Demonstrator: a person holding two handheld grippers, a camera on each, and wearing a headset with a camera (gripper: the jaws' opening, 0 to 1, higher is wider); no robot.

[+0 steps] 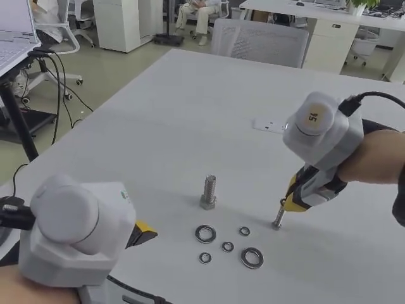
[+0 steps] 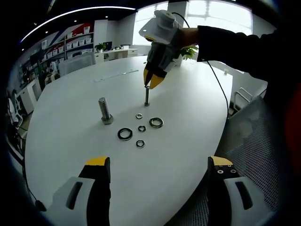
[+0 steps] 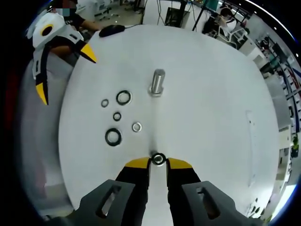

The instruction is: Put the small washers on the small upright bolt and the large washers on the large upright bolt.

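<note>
The large bolt point(image 1: 208, 192) point(image 2: 105, 110) point(image 3: 157, 83) and the thin small bolt point(image 1: 278, 217) point(image 2: 146, 96) stand upright on the white table point(image 1: 190, 120). Two large washers point(image 1: 205, 234) point(image 1: 252, 258) and three small washers point(image 1: 244, 231) point(image 1: 227, 246) point(image 1: 205, 258) lie flat in front of them. My right gripper point(image 1: 288, 204) point(image 2: 147, 84) point(image 3: 158, 162) sits at the small bolt's top, jaws nearly together on a small ring that looks like a small washer point(image 3: 158, 159). My left gripper point(image 1: 142, 233) point(image 2: 157, 162) point(image 3: 65, 73) hovers open at the near left, holding nothing.
A small white card point(image 1: 269, 125) lies on the table beyond the bolts. A mesh chair point(image 1: 259, 41) stands at the table's far edge, and a laptop stand with cables point(image 1: 25, 76) is off to the left. A person sits in the background.
</note>
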